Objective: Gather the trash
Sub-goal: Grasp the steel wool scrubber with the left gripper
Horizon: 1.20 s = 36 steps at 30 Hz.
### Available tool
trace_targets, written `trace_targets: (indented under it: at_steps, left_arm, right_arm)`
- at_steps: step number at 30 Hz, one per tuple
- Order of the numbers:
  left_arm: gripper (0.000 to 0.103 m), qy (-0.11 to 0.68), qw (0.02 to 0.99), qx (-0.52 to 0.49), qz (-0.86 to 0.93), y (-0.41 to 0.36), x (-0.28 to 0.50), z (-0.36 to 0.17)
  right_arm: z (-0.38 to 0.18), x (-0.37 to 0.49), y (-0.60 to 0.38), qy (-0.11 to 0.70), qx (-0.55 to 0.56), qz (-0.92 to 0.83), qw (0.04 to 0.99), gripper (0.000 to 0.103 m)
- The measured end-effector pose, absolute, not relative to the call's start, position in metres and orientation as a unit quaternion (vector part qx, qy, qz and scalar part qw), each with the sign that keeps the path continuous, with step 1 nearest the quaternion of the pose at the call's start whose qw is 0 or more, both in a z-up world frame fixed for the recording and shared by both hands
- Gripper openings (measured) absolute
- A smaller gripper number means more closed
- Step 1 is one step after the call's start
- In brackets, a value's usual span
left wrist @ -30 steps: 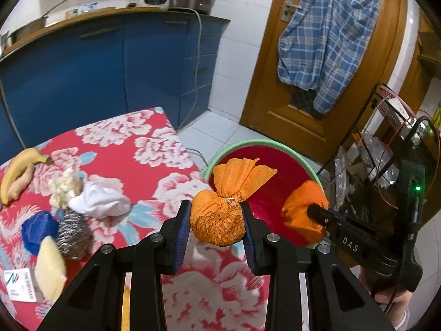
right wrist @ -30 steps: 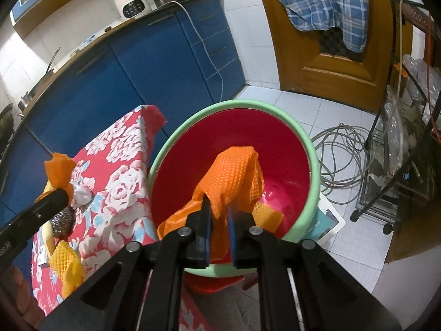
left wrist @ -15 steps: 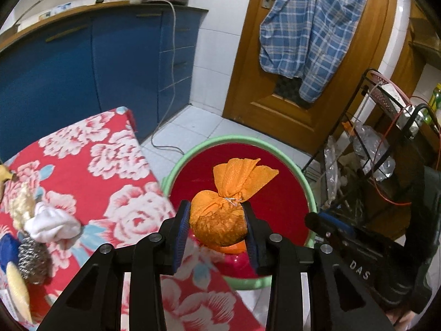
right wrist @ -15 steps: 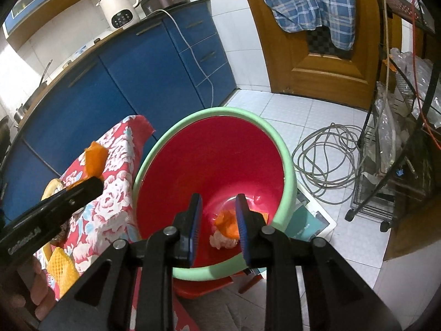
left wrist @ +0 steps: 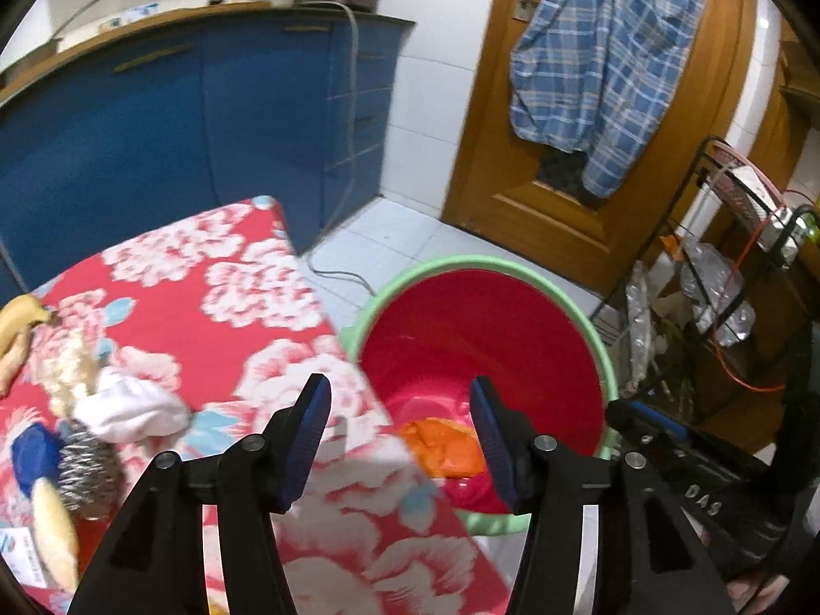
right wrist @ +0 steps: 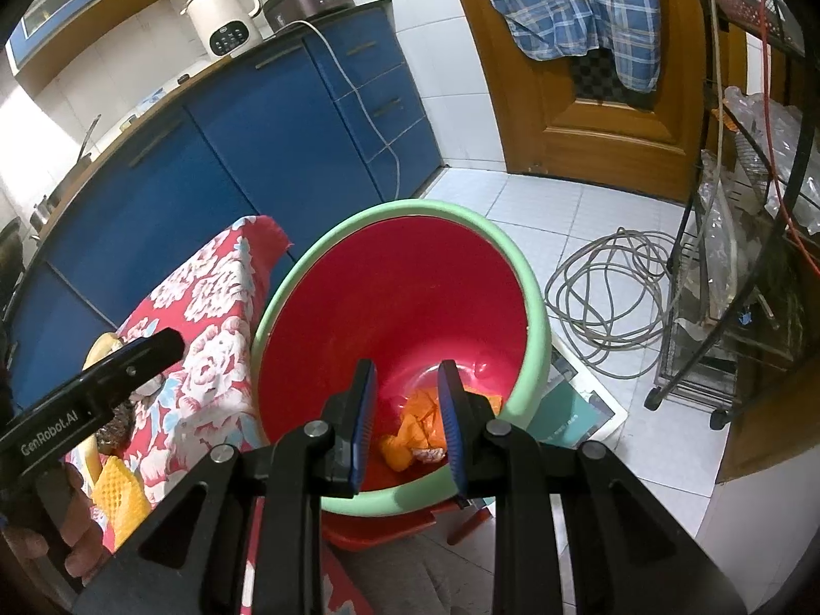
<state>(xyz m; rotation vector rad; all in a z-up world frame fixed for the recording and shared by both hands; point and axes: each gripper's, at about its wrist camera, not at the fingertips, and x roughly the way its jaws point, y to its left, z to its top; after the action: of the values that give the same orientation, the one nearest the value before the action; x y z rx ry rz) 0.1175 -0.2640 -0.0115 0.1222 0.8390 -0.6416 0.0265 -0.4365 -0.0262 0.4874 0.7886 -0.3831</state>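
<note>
The left gripper (left wrist: 394,410) is hovering over the table's (left wrist: 215,282) right edge, its two fingers (left wrist: 307,420) spread wide apart and gripping nothing. The right gripper (right wrist: 405,405) is hanging above the one red bin (right wrist: 533,307) standing on the floor right of the table, its fingers parted with nothing between them. Orange mesh bags (right wrist: 415,430) are lying bunched at the bin's bottom; their exact count is unclear. On the table's left side one white cloth (left wrist: 128,405), one steel scourer (left wrist: 87,466) and one banana (left wrist: 18,318) are sitting close together.
</note>
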Motion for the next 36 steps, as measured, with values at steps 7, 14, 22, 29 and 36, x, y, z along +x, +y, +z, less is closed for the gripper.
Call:
trace_targets:
  at_steps: [7,14,22,29,36]
  left_arm:
    - [0.058,0.395,0.879,0.058,-0.259,-0.225,0.129,-0.011]
    - [0.058,0.399,0.892,0.058,-0.203,-0.181,0.142,-0.02]
    - [0.058,0.418,0.895,0.07,-0.139,-0.148,0.154,-0.037]
    - [0.058,0.433,0.892,0.082,-0.103,-0.131,0.161,-0.045]
    - [0.051,0.458,0.882,0.054,-0.099,-0.115,0.167,-0.058]
  right_arm:
    - [-0.024,0.032,-0.425,0.378,0.228,-0.169,0.881,0.027]
    - [-0.021,0.036,-0.416,0.378,0.222,-0.159,0.885,0.027]
    - [-0.019,0.043,-0.404,0.381,0.214,-0.146,0.888,0.027]
    - [-0.018,0.051,-0.392,0.386,0.207,-0.131,0.889,0.027]
    - [-0.018,0.062,-0.373,0.393,0.197,-0.109,0.891,0.027]
